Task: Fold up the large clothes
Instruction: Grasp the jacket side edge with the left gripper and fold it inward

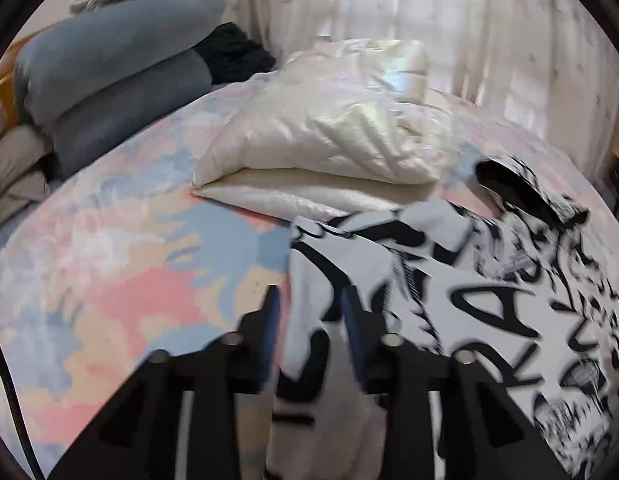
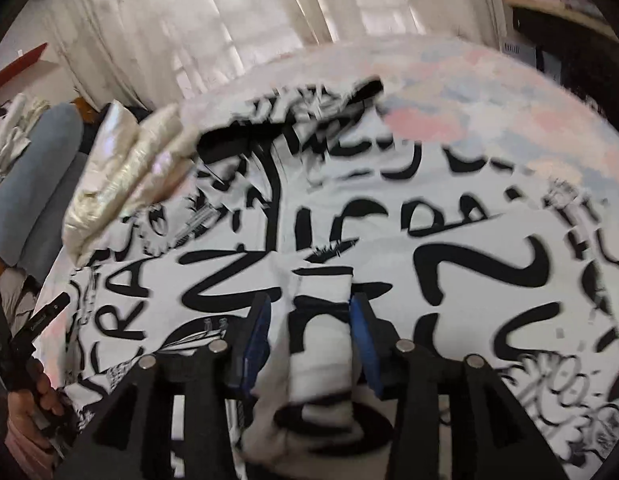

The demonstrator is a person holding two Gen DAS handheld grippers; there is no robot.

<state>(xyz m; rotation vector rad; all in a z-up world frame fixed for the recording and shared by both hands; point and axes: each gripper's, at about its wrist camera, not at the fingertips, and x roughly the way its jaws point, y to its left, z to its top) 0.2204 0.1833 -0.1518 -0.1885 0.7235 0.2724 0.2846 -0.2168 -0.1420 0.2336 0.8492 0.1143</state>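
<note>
On bed: white garment [image 2: 389,240] with black lettering, cream jacket [image 1: 329,148] beside.
Left gripper [image 1: 311,312]: jaws hold garment fold.
Right gripper [image 2: 309,312]: same.

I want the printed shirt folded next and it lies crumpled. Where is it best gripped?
Probably along the near edge of the printed shirt, coming from the near side: there the cloth already bunches into raised folds between the fingers of each hand-held gripper, left and right. The far part lies flat on the bedspread, hard to pinch.
</note>
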